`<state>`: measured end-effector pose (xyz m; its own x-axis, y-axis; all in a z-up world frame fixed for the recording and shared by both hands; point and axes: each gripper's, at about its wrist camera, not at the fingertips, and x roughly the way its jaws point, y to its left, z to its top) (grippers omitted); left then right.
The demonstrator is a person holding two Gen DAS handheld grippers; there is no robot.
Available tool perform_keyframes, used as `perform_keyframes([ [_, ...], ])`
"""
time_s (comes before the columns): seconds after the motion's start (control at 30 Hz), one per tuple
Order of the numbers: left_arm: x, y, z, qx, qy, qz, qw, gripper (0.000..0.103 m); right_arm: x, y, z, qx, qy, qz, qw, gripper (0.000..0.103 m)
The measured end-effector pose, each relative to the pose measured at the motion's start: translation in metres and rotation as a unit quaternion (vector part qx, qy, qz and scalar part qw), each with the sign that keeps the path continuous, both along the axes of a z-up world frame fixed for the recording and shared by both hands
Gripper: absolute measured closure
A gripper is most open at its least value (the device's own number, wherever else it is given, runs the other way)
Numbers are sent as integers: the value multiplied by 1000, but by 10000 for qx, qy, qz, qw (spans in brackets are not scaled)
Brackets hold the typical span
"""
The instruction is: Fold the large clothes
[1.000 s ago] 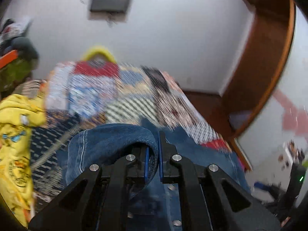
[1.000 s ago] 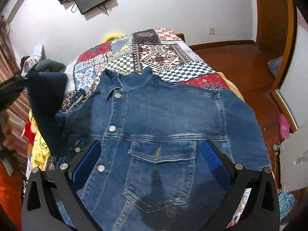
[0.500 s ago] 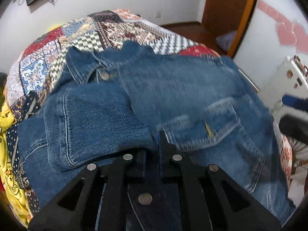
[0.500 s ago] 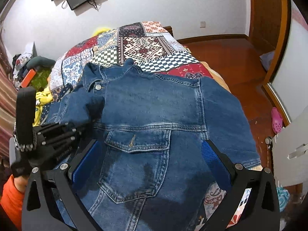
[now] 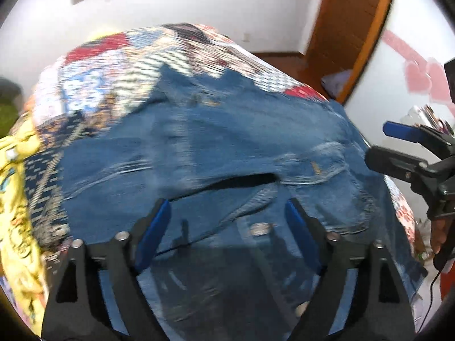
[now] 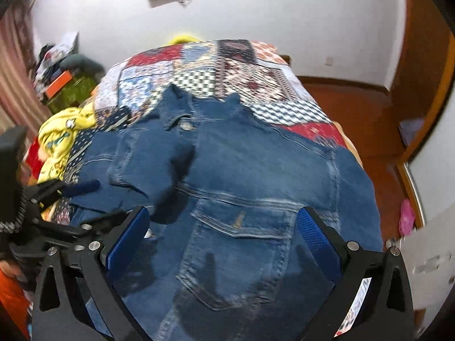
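A second ago the left gripper (image 5: 227, 213) was clamped on a fold of the denim jacket (image 6: 256, 170); now its jaws are opening, nothing pinched between them, the released sleeve lying folded across the jacket's front. The jacket lies spread on the patchwork bed (image 6: 227, 65), beneath both grippers. The right gripper (image 6: 223, 224) hovers with jaws wide, empty, over the chest pocket (image 6: 241, 244).
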<state>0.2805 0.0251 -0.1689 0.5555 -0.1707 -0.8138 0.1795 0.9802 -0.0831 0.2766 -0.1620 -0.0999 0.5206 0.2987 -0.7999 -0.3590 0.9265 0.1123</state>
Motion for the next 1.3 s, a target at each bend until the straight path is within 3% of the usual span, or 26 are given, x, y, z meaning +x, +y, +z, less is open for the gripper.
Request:
perform_keyframes([
  [0.17, -14, 62, 3, 266, -147, 660, 9974, 15, 0, 44, -4, -236, -75, 585, 9980, 0],
  [0.33, -20, 114, -21, 117, 88, 1242, 9922, 15, 8, 87, -24, -407, 108, 1073, 9933, 0],
  [0.63, -22, 153, -76, 126, 549, 1767, 9826, 15, 27, 150, -59, -972, 260, 1606, 9819, 4],
  [0.73, -20, 161, -95, 6, 737, 1838, 9802, 15, 33, 161, -69, -1231, 244, 1732, 9768, 12],
  [0.83, -20, 163, -104, -181, 802, 1895, 9784, 14, 34, 169, -78, -1469, 231, 1841, 9716, 28],
  [1.03, -24, 163, -111, -191, 720, 1992, 9771, 9, 31, 174, -93, -1495, 314, 2073, 9663, 54],
  [1.1, -24, 163, -111, -189, 723, 2002, 9769, 9, 28, 175, -92, -1476, 329, 2193, 9639, 74],
  [1.17, -25, 162, -111, -139, 736, 1995, 9770, 8, 25, 175, -87, -1454, 296, 2229, 9635, 84],
  [1.3, -25, 158, -112, -11, 776, 1961, 9775, 8, 23, 164, -70, -1288, 88, 2106, 9690, 90],
])
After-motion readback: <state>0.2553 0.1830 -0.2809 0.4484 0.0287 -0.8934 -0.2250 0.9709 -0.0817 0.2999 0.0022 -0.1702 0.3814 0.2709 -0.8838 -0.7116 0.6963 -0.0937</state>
